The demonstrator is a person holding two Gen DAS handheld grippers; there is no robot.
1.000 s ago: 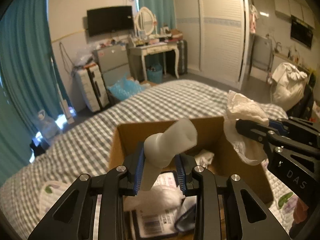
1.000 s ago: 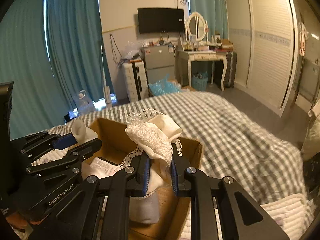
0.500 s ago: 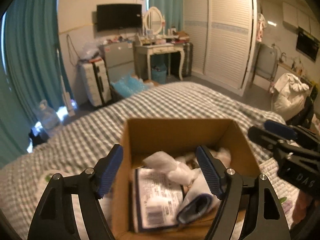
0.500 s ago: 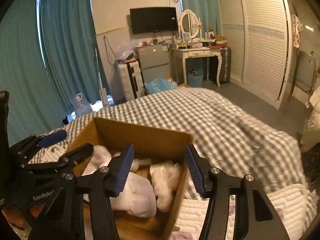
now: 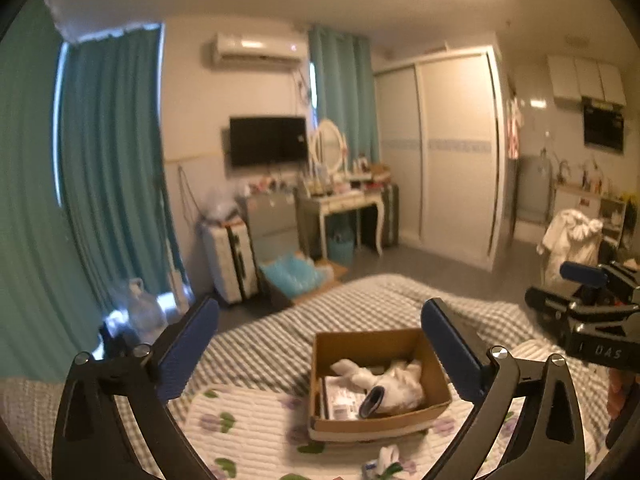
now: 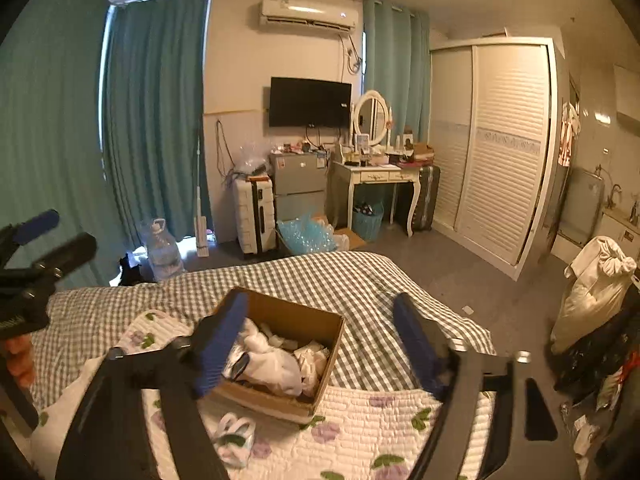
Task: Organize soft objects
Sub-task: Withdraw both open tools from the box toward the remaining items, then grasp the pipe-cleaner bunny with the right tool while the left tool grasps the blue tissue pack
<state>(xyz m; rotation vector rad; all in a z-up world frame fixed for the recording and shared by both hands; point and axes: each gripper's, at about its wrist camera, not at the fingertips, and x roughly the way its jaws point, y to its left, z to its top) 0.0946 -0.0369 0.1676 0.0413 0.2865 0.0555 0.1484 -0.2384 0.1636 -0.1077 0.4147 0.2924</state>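
A cardboard box point(image 5: 400, 340) sits on the bed, holding white socks and cloths point(image 5: 384, 380) and a printed packet. My left gripper point(image 5: 320, 312) hangs high above and behind the box, its jaws opening wide with nothing between them. My right gripper point(image 6: 320, 302) is also raised over the box point(image 6: 296, 312), jaws opening and empty, with the white pile point(image 6: 272, 360) below. Each gripper shows at the edge of the other's view, the right gripper point(image 5: 580, 292) and the left gripper point(image 6: 52, 236). A small white and green soft item point(image 6: 234, 436) lies on the quilt before the box.
The box rests on a floral quilt point(image 6: 360, 440) over a checked blanket point(image 6: 360, 280). Beyond the bed are a dressing table point(image 6: 376, 172), a white suitcase point(image 6: 254, 216), a wardrobe point(image 6: 500, 152) and a stuffed white bag point(image 6: 592, 292).
Both grippers let go of their white soft items, which now lie in the box. Both opened wide and rose up and back, so the box looks smaller and lower.
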